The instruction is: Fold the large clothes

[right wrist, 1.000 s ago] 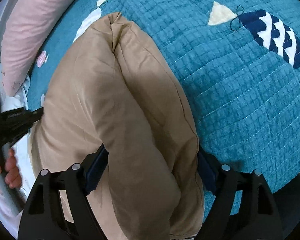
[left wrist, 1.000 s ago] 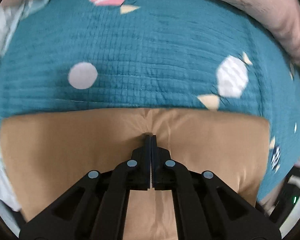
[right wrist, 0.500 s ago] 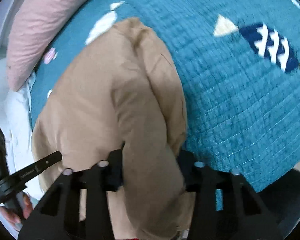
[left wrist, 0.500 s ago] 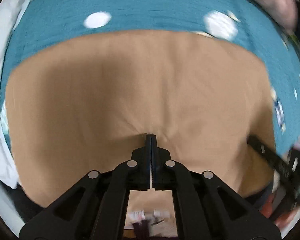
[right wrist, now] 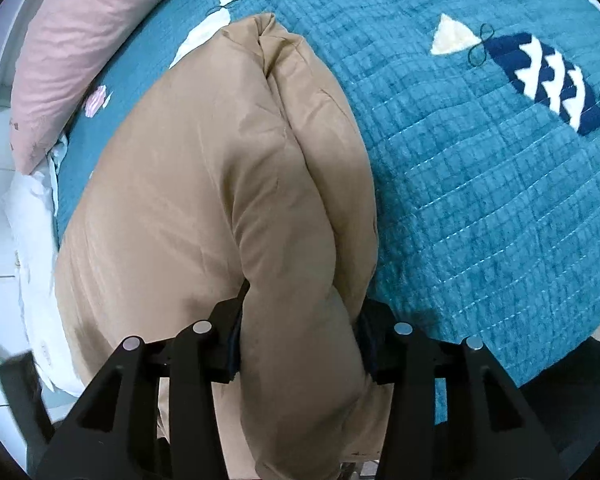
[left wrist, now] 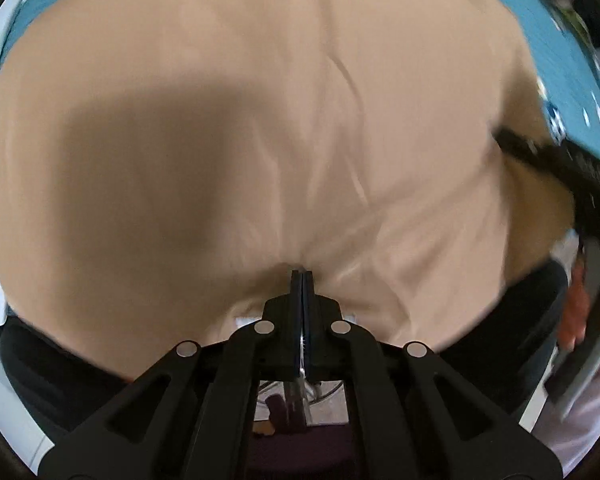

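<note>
My left gripper (left wrist: 301,276), jaws fully closed, pinches the tan garment (right wrist: 220,184) on the bed (right wrist: 480,200); my right gripper (right wrist: 300,344), jaws recently reopening slightly, clamps its thick fold, long axis running far-left.

Teal quilted bedspread (right wrist: 480,200) with fish patches spreads ahead and right of the claw, and a pink pillow (right wrist: 80,40) sits up top left. White sheet (right wrist: 32,240) bunched below that.

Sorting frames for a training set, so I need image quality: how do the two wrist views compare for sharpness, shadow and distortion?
Left wrist view: the tan garment is soft with motion blur, a broad dark shadow covers its left part, and the right edge smears. Right wrist view: sharp, evenly lit, quilt stitching crisp. Both bend strongly toward the fisheye rim.
</note>
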Demonstrator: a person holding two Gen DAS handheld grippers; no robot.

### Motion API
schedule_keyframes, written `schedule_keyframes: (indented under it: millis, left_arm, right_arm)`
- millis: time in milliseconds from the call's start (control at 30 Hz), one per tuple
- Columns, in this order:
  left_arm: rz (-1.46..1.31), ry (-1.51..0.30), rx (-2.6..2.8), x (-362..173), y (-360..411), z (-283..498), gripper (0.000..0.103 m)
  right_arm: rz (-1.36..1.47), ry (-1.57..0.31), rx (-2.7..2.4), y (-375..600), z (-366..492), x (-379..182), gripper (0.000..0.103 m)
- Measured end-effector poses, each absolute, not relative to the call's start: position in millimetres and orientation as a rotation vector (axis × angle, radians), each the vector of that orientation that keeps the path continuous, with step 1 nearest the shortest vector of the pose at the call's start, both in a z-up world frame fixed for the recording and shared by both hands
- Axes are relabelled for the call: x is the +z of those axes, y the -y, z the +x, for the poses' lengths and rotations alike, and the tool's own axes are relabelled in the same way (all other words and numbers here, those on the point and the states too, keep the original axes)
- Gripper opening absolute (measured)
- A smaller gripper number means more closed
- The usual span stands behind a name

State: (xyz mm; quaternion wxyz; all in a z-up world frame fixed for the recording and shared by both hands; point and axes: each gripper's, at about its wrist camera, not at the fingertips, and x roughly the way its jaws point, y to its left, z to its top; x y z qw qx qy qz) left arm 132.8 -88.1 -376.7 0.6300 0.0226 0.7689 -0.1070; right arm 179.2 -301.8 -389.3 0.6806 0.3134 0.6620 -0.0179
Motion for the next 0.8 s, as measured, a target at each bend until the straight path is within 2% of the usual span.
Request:
schedule_keyframes:
  millis: [167, 267, 467, 567, 600, 667, 800]
  left_arm:
    - [0.063, -1.767, -0.184, -410.5, 84.4, 119.9, 0.001]
    - [0.046, -1.776, -0.212, -390.4, 84.2, 119.7, 0.001]
    - [-0.022, -1.677, -0.227, -353.4, 66.0, 133.6, 0.001]
    - [-0.001, -1.748, -0.204, -389.7, 67.4, 144.4, 0.000]
    - [-0.003, -1.771, -0.194, -405.4, 64.5, 145.4, 0.001]
    - [-0.019, -1.742, -0.186, -407.9, 62.0, 143.8, 0.001]
    - [0.002, -1.720, -0.184, -405.6, 60.2, 138.5, 0.001]
  right_arm:
    - [0.696, -1.491, -0.057, 297.7, 180.4, -393.4, 0.046]
    - [0.669, -1.492, -0.064, 292.8, 183.7, -391.4, 0.047]
    - [0.703, -1.489, -0.054, 298.3, 182.7, -395.0, 0.048]
    - [0.698, -1.494, -0.051, 298.0, 184.5, -394.9, 0.049]
    - [0.702, -1.495, -0.045, 304.7, 179.2, -393.9, 0.048]
    - [0.714, -1.490, -0.033, 307.4, 178.5, -391.4, 0.036]
    - [0.742, -1.438, -0.014, 313.8, 173.1, -370.9, 0.030]
